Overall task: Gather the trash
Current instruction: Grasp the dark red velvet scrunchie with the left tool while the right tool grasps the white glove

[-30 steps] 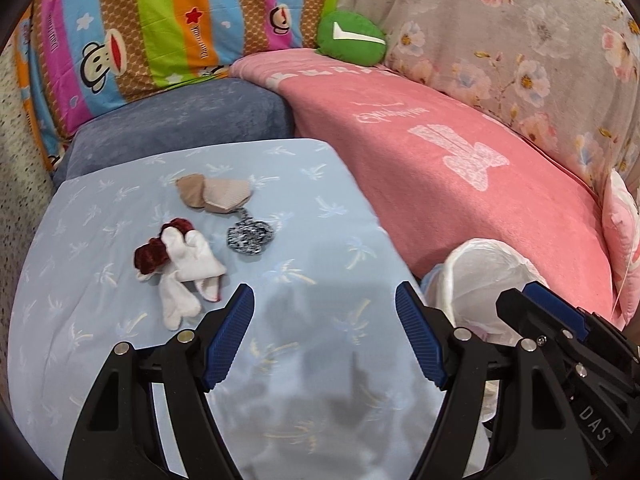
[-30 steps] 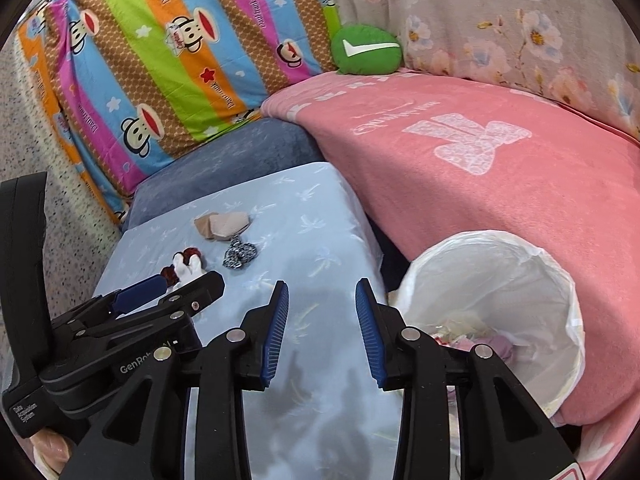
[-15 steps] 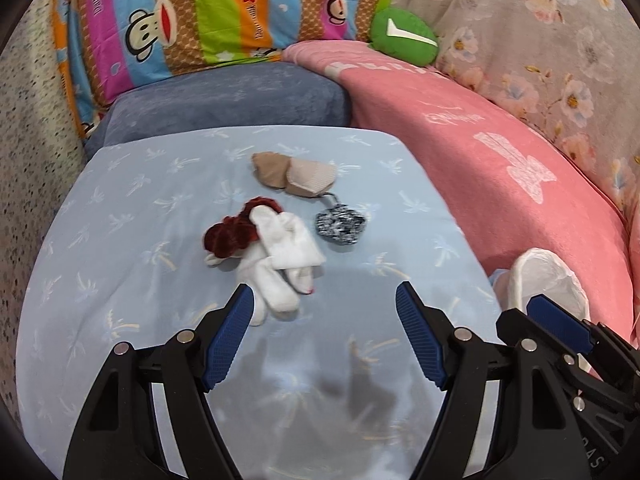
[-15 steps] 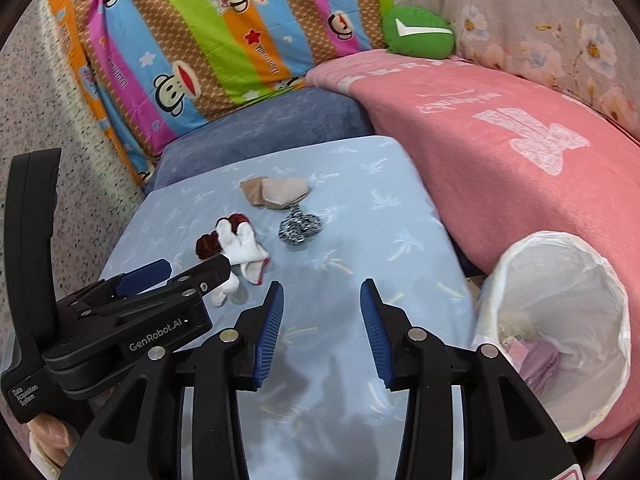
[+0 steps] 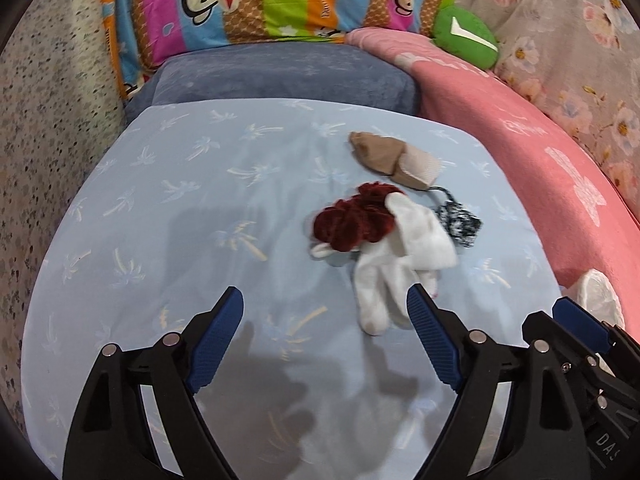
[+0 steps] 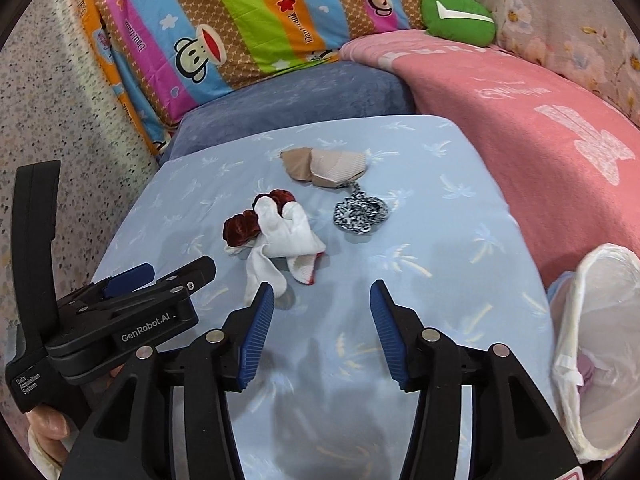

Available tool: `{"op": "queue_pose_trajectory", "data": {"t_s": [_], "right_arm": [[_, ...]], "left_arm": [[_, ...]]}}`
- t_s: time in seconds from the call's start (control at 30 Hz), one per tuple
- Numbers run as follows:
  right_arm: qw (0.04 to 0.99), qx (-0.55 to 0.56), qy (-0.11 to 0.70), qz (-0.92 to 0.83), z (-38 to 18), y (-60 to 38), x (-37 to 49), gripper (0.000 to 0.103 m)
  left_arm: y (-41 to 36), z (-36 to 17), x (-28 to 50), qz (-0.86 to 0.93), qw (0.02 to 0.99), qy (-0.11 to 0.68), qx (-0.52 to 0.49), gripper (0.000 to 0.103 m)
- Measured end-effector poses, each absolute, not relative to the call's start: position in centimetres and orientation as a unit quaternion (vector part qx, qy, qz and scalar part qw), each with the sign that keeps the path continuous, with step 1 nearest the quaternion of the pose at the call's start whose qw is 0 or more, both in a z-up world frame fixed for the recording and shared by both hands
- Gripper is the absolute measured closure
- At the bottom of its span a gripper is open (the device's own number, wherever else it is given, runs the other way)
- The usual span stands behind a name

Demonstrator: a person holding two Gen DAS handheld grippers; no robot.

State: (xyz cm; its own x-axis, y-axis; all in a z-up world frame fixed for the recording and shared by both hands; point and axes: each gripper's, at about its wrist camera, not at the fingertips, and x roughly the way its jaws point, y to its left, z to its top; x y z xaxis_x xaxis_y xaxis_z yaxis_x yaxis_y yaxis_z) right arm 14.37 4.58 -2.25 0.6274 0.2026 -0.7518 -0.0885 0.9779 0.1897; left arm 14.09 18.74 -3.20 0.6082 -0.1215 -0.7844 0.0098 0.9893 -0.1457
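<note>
On the light blue table (image 5: 168, 216) lie a white sock (image 5: 404, 256) over a dark red scrunchie (image 5: 352, 220), a black-and-white scrunchie (image 5: 460, 220) and a beige sock (image 5: 392, 156). The same white sock (image 6: 284, 240), red scrunchie (image 6: 244, 228), black-and-white scrunchie (image 6: 360, 210) and beige sock (image 6: 328, 166) show in the right wrist view. My left gripper (image 5: 326, 310) is open and empty, its right finger just near the white sock's toe. My right gripper (image 6: 322, 304) is open and empty, short of the pile. A white-lined trash bin (image 6: 600, 344) stands at the table's right.
A pink blanket (image 6: 520, 112) covers the sofa at the right. A blue-grey cushion (image 6: 292, 100), a striped monkey-print cloth (image 6: 240, 20) and a green pillow (image 6: 456, 16) lie behind the table. Speckled floor (image 5: 44, 120) lies to the left.
Both grippers have swung left and moved in toward the pile. The right gripper's jaws have opened wider. The trash bin has slid toward the right edge of both views.
</note>
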Motion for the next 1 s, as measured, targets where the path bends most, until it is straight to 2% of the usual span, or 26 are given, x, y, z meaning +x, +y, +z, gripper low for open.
{"op": "queue_pose_trajectory", "data": {"t_s": [0.37,0.83,1.0], "right_arm": [[0.889,0.078,0.441,0.091,-5.2,6.8,19.2,0.044],[0.876,0.086,0.463,0.103,-8.7,8.4,23.3,0.044],[0.876,0.083,0.465,0.100,-9.6,8.3,23.5,0.059]], "left_arm": [[21.7,-4.5,17.3,-0.025,0.887,0.452,-0.090,0.022],[20.1,-5.7,21.1,-0.054,0.879,0.462,-0.100,0.022],[20.2,-6.8,21.9,-0.054,0.874,0.471,-0.109,0.023]]}}
